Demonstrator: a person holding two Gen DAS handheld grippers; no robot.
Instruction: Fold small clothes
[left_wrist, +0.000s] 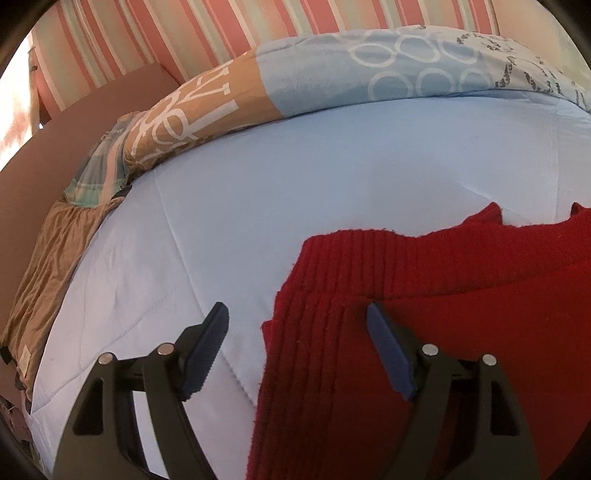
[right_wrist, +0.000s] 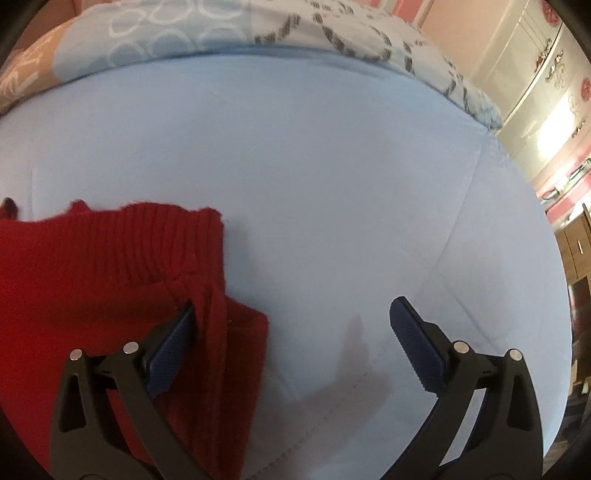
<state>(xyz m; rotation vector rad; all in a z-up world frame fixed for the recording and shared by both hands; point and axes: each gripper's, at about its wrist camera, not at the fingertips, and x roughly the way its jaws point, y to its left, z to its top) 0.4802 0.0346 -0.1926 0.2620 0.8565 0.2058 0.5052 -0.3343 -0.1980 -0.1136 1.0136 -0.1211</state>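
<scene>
Red sweater (left_wrist: 424, 295) flat on blue quilt (left_wrist: 295, 184) | left gripper (left_wrist: 297, 321) jaws apart over its left ribbed edge | right gripper (right_wrist: 295, 317) apart, straddling right edge (neither clamped) | sweater between both

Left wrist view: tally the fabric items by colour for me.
Red: 1, knit garment
Light blue: 1, quilt
Brown: 1, cloth
Patterned tan and blue: 1, pillow
Plaid pastel: 1, cloth
Total: 5
</scene>
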